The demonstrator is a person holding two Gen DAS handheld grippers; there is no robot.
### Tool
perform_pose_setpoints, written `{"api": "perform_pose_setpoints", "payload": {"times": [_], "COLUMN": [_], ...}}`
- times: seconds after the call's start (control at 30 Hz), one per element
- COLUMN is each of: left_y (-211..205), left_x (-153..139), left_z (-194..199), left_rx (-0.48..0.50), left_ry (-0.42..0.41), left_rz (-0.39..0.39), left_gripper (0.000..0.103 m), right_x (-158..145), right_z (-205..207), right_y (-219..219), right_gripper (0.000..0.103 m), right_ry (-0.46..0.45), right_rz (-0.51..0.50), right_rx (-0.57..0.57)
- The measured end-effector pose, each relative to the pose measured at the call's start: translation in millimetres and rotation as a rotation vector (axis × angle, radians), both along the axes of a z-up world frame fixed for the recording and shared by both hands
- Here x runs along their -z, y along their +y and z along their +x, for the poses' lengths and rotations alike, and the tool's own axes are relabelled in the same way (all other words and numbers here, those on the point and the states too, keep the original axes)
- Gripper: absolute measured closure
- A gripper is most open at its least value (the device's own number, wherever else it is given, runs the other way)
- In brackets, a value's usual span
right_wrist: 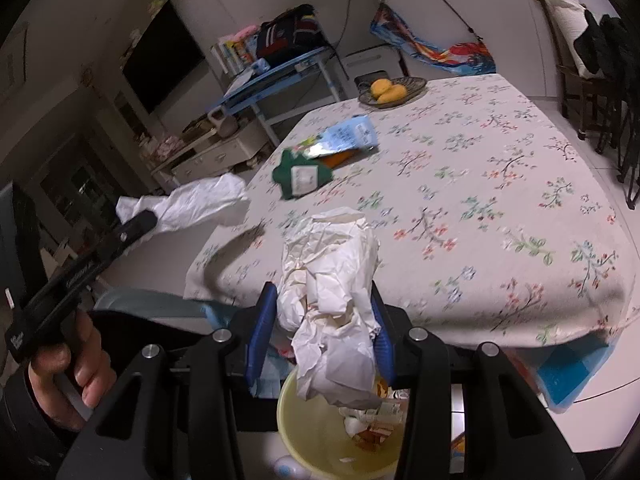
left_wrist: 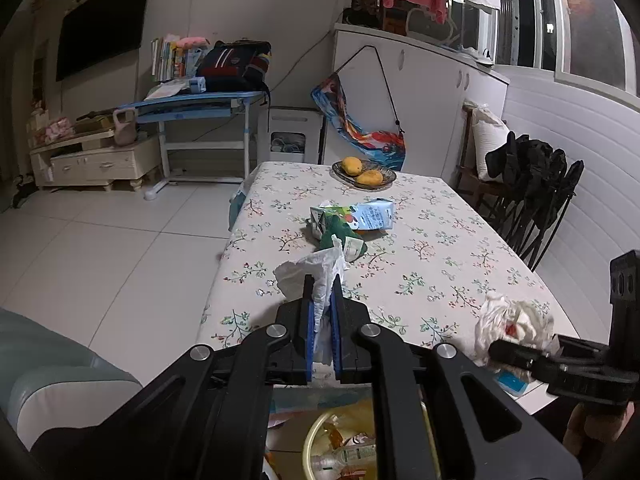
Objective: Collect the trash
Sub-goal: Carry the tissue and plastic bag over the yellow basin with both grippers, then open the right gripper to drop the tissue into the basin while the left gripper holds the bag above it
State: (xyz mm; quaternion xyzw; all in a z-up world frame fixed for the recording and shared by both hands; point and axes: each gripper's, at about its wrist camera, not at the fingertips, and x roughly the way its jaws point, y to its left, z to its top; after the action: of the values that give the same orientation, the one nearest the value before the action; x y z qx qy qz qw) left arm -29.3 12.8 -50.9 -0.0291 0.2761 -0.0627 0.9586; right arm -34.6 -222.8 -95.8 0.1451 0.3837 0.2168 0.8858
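Two mangoes [left_wrist: 352,166], two tissue wads [left_wrist: 316,276], one bin [right_wrist: 316,432]

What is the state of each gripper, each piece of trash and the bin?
Left gripper: shut on a thin white tissue.
Right gripper: shut on a crumpled paper wad, above the bin.
Yellow bin: open, partly filled.
Blue carton: lying flat on the table.
Green wrapper: lying on the table.

No text can be read with certainty. Print is seen on the blue carton [right_wrist: 352,134], on the green packet's white label [right_wrist: 303,178] and on the left gripper's [right_wrist: 138,222] black arm, but it stays illegible.
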Motion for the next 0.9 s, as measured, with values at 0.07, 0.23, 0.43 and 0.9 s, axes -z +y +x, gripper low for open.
{"api": "perform_pose_setpoints", "payload": {"times": [0.07, 0.23, 0.43, 0.9], "left_y": [0, -1, -4, -15], "left_x": [0, 1, 1, 6], "left_z": [-3, -10, -13, -22], "left_rx": [0.002, 0.01, 0.023, 0.071], "left_ry": [-0.001, -0.004, -0.004, 0.004], "left_rz": [-0.001, -0.002, -0.001, 0.017], "left_gripper": [0.096, 0.096, 0.096, 0.096], "right_x": [2, 9, 21, 43], "right_z": [-4, -12, -18, -18], "right_y": [6, 21, 37, 50], "right_gripper": [0.059, 0.059, 0.058, 0.052], "right_ry": [0.006, 0.032, 0.077, 0.165], "right_rz": [-0.008, -0.031, -0.066, -0.131], "right_rx": [-0.018, -0.064, -0.111, -0.137]}}
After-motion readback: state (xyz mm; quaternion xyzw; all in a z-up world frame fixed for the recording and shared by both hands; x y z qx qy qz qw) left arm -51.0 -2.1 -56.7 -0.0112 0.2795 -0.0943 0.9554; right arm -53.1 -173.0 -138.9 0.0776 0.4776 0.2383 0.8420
